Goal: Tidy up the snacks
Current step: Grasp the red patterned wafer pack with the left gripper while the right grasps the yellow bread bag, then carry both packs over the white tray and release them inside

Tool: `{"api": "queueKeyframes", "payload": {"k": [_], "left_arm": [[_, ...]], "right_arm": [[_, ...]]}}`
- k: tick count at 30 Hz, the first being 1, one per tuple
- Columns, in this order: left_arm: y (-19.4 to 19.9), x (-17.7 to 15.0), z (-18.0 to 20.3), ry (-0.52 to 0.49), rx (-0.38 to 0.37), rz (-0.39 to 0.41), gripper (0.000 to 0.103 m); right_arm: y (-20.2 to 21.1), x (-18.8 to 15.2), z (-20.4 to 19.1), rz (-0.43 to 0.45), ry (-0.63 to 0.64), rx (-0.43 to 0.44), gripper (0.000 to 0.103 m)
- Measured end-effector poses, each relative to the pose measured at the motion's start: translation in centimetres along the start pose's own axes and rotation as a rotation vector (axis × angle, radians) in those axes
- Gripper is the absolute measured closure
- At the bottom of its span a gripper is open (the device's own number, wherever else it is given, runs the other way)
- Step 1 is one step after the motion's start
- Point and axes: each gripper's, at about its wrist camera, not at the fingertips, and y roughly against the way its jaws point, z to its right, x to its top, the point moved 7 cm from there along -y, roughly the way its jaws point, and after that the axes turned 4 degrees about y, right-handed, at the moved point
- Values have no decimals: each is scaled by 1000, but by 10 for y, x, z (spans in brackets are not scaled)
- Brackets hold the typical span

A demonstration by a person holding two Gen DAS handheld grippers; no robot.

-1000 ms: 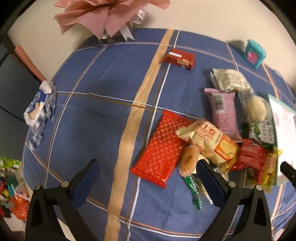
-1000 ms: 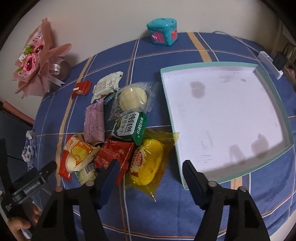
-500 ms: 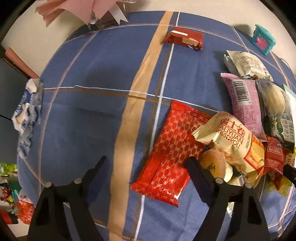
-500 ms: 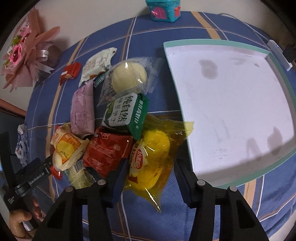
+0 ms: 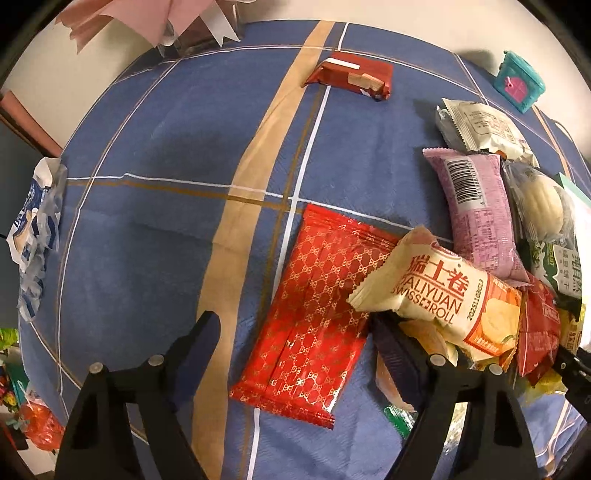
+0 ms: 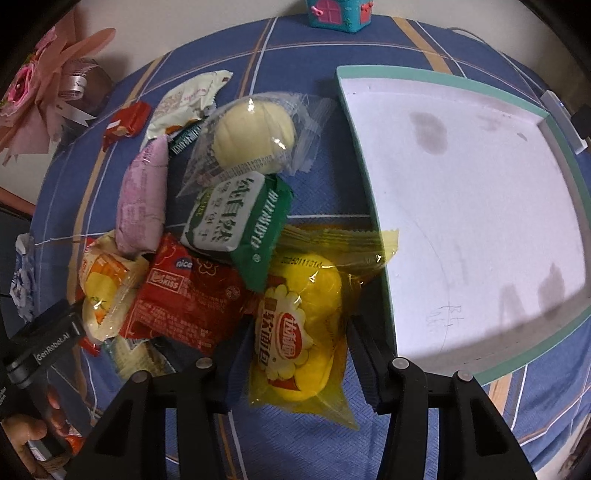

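Observation:
A pile of wrapped snacks lies on the blue checked tablecloth. My left gripper is open, its fingers on either side of a flat red patterned packet; a Swiss roll pack overlaps the packet's right edge. My right gripper is open around a yellow bread pack, fingers close on both sides. Above the bread pack lie a green-white pack, a red pack, a pale bun and a purple pack. A white tray with a teal rim stands to the right, with nothing in it.
A small red snack lies apart at the back. A teal toy house and a pink bouquet stand at the table's far edge. A blue-white wrapper hangs at the left edge. The left gripper's body shows at lower left.
Both grippers have moved forward and down toward the snacks. The left now straddles the red packet, the right straddles the yellow bread pack. Both stay open.

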Motion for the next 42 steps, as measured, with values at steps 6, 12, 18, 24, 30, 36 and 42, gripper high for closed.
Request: {"api": "queueKeyframes", "payload": {"k": [6,12,18,24,30,36,42], "left_arm": [[-3,4,-10,54,2,-4,26],[-2,5,-10,64,-10,9,43],[6,1,-6,68,8,23,55],[33,-3,-8,124,-11,42,55],[81,4,-3,162,-65,120,55],[135,14,21,182,-144,212,55],[177,17,81,133,-248,278,55]], "right_arm": [[-10,2,-2,0,10,-5,51],[-14,7,-9,-2,18,-5,57],[-3,8,-11,-1,7,18,59],[22,7,-4,32,-5,49,59],[59,14,-5,102,-9,86,59],[95,17,0,177,-22,123,59],[114,24,26,233,-59,112,59]]}}
